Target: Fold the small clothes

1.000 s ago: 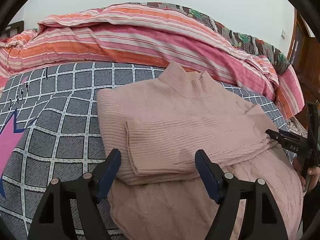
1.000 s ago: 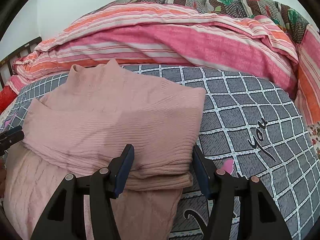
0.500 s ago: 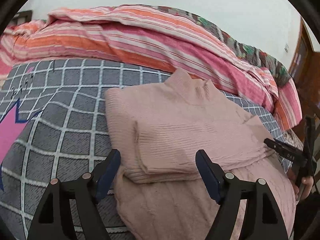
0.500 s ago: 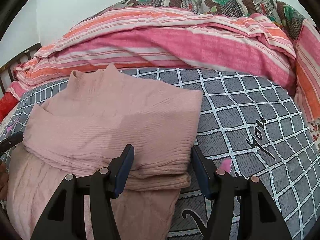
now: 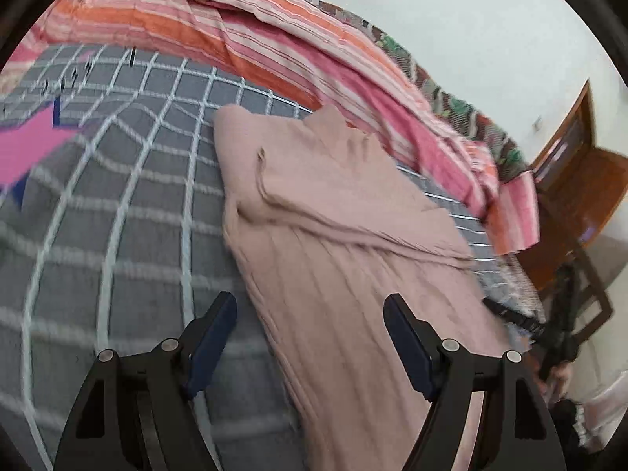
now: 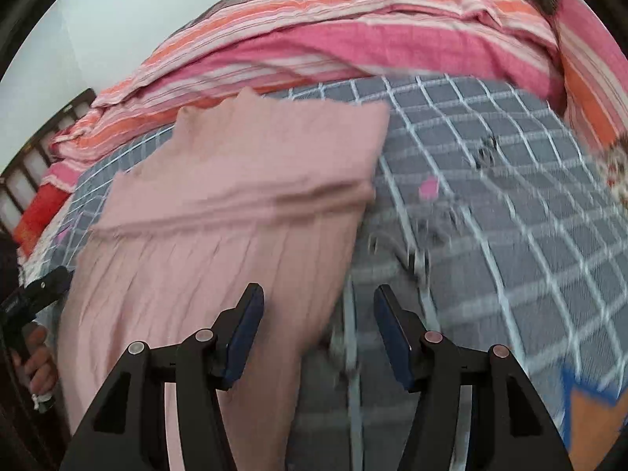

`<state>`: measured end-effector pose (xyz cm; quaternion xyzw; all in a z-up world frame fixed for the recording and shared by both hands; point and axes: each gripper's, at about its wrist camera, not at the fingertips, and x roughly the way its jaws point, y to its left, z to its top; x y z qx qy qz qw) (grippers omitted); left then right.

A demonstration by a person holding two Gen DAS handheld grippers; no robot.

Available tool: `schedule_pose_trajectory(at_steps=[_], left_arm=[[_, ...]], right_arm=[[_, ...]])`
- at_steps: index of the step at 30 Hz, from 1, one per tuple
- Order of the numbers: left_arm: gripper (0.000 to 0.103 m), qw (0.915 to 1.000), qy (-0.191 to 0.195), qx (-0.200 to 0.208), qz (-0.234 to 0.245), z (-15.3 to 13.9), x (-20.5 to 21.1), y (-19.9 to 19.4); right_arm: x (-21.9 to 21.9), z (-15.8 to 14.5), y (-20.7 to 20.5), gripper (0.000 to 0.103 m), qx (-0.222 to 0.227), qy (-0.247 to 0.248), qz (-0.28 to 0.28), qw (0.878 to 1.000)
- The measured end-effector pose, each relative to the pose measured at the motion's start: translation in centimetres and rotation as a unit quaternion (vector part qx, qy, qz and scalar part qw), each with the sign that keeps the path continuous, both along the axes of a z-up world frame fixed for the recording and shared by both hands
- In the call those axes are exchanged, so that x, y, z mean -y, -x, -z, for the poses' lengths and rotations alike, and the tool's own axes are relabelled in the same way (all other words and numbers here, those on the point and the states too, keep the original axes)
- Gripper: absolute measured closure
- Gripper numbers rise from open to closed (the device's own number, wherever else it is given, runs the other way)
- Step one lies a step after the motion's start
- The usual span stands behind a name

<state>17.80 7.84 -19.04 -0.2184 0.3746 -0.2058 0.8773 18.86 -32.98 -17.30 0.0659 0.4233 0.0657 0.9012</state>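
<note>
Pink sweater (image 5: 333,235) flat on the grey checked bedsheet (image 5: 117,216), sleeves folded across. Left gripper (image 5: 310,337) spread, empty, over its near-left edge. Right gripper (image 6: 318,329) spread, empty, over its near-right edge.

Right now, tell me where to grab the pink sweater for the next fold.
Grip the pink sweater at its two near hem corners, coming from the near edge. The sleeves already lie folded across the chest, leaving a long flat lower panel pointing toward the open left gripper and right gripper.

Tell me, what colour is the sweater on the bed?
Pale pink sweater; clearest in the left wrist view.
</note>
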Motion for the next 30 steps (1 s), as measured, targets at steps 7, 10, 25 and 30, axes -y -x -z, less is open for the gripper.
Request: schedule_pose_trajectory(at_steps=[7,10,25,30], left_arm=[[0.029,0.9966,0.053,-0.018,0.06,0.9,1.7,5.4],[0.032,0.9977,0.026,-0.006,0.062,1.0,2.6,8.1],[0.097,0.9963,0.065,-0.053,0.016,3.2,3.9,14.7],[0.097,0.9976,0.055,-0.002,-0.042,1.1,0.5,16.2]], right_arm=[[-1.7,0.3,6.6,0.046,0.001,-0.041,-0.06,0.997],[-2.6,0.9,9.8,0.051,-0.005,-0.044,-0.073,0.996],[-4.6,3.2,16.0,0.094,-0.009,-0.041,-0.048,0.998],[-0.8,1.3,17.9,0.095,0.042,-0.07,0.011,0.997]])
